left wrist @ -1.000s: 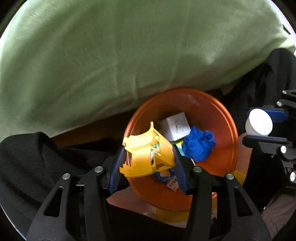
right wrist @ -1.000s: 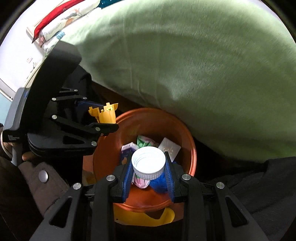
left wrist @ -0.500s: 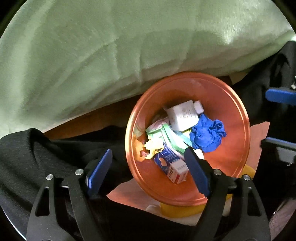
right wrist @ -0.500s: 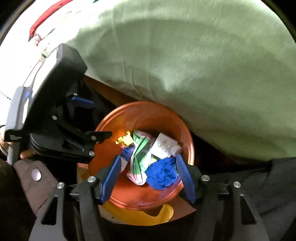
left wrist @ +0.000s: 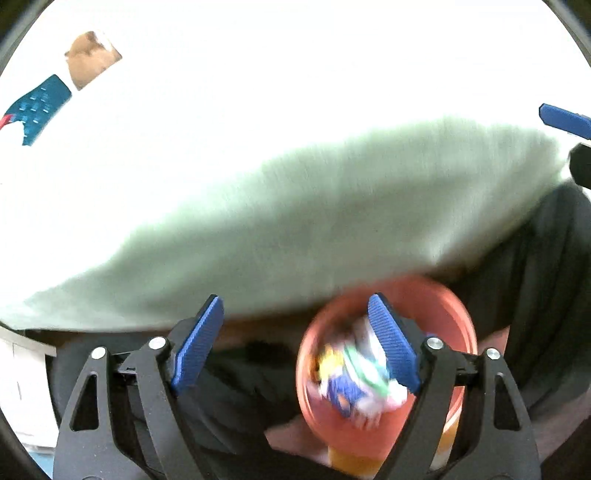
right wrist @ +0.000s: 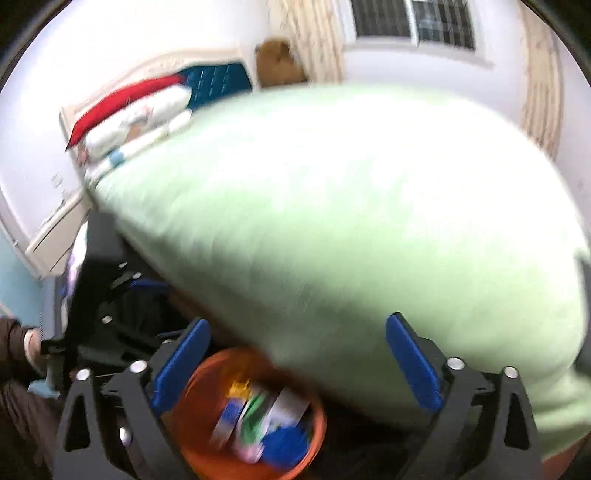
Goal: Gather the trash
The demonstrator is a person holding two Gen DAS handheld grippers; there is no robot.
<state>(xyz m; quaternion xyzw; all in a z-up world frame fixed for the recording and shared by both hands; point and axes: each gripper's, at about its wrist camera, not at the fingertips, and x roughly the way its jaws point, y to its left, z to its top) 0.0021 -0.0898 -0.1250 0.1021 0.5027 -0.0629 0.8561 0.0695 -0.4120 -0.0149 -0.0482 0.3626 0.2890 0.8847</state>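
Green-covered bed [right wrist: 351, 240], white wall [right wrist: 406, 74], barred window [right wrist: 413, 18]

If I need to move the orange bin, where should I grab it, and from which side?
Take the orange bin by its rim, coming from above, one finger inside and one outside. The mouth faces up and the near-left rim looks bare, while the green blanket overhangs the far side. A judgement only: the frames are blurred.

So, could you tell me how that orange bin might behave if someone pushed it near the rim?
The orange bin looks like thin plastic, so probably light. It holds only scraps, so it would likely slide or tip.
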